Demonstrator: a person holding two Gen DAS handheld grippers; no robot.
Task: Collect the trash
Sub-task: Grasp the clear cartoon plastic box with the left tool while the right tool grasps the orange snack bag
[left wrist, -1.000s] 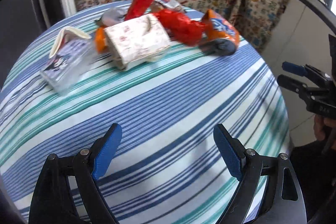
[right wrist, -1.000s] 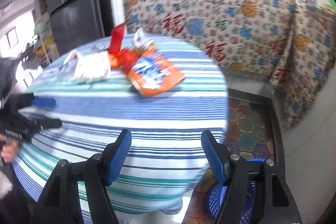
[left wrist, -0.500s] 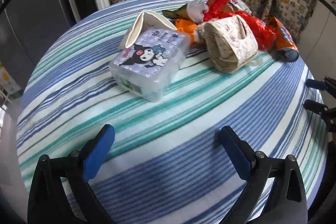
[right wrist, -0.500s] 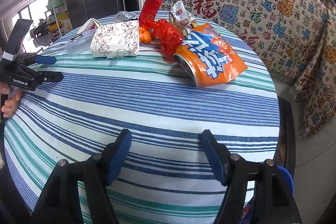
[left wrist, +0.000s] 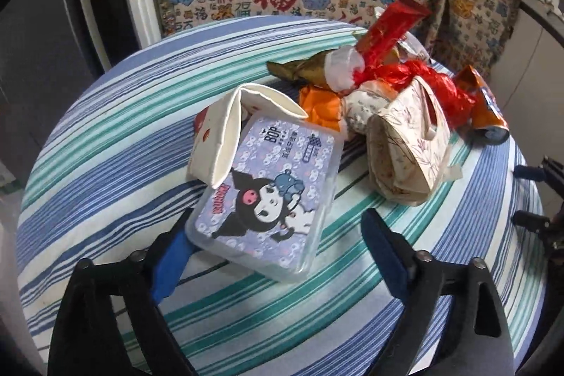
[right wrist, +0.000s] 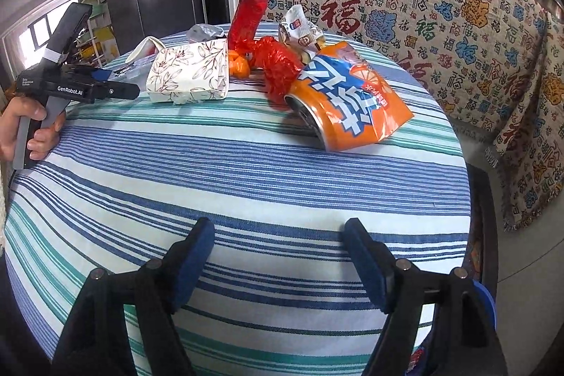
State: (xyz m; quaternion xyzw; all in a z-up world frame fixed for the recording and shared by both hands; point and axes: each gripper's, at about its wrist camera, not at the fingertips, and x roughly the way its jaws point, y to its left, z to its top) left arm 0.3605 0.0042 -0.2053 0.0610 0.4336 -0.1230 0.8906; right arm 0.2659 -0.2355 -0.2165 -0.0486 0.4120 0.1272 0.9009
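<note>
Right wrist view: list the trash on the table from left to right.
Floral paper box → red foil wrapper → crumpled red plastic → orange snack bag.

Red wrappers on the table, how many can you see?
2: a tall red wrapper standing at the back of the pile, and a crumpled red wrapper beside the orange snack bag. More may be hidden underneath.

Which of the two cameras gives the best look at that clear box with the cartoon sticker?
The left wrist view: the clear box lies close, sticker fully readable, between the left gripper's fingers. In the right wrist view only a sliver shows, behind the left gripper and beside the floral pouch.
</note>
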